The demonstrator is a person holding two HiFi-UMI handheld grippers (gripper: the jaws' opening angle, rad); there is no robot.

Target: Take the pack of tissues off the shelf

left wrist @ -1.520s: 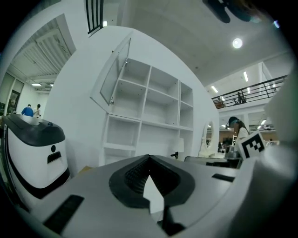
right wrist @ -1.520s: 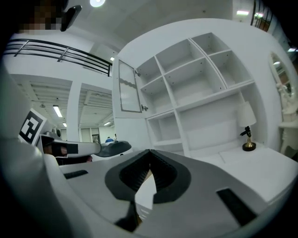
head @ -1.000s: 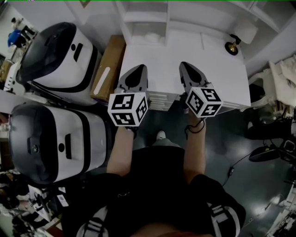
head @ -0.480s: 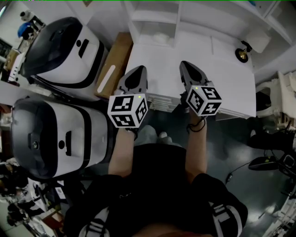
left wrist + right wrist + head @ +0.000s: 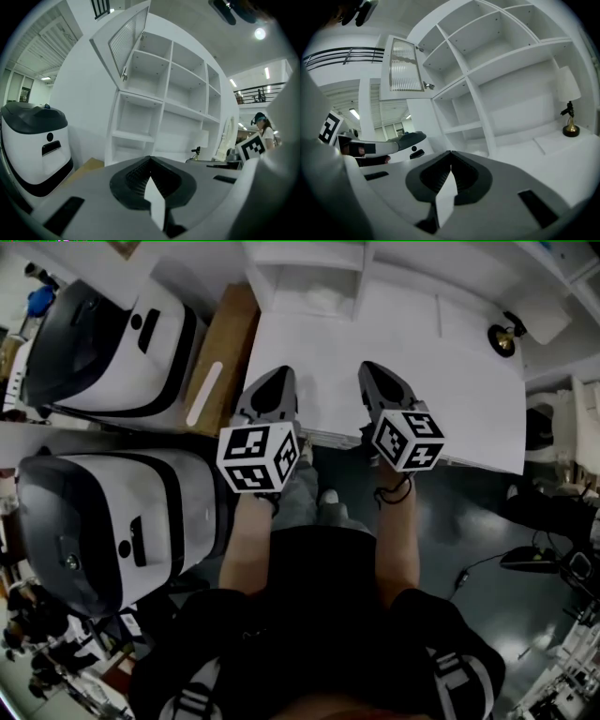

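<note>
White on white, trimmed in black

The shelf (image 5: 309, 277) and table (image 5: 450, 381) are plain white. The left gripper (image 5: 279, 376) and right gripper (image 5: 372, 368) are grey with black ribbed insides. The left cube (image 5: 258, 457) and right cube (image 5: 407, 439) bear black-and-white square markers. At left, the far machine (image 5: 103, 343) and near machine (image 5: 103, 521) are white with black tops and bands. The board (image 5: 220, 362) is tan with a white stripe. The lamp (image 5: 502, 338), far right, has a brass base. The floor (image 5: 487, 521) is dark grey.

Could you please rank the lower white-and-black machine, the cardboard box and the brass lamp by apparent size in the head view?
1. The lower white-and-black machine, clearly largest, though probably nearest the camera.
2. The cardboard box.
3. The brass lamp, smallest.
</note>
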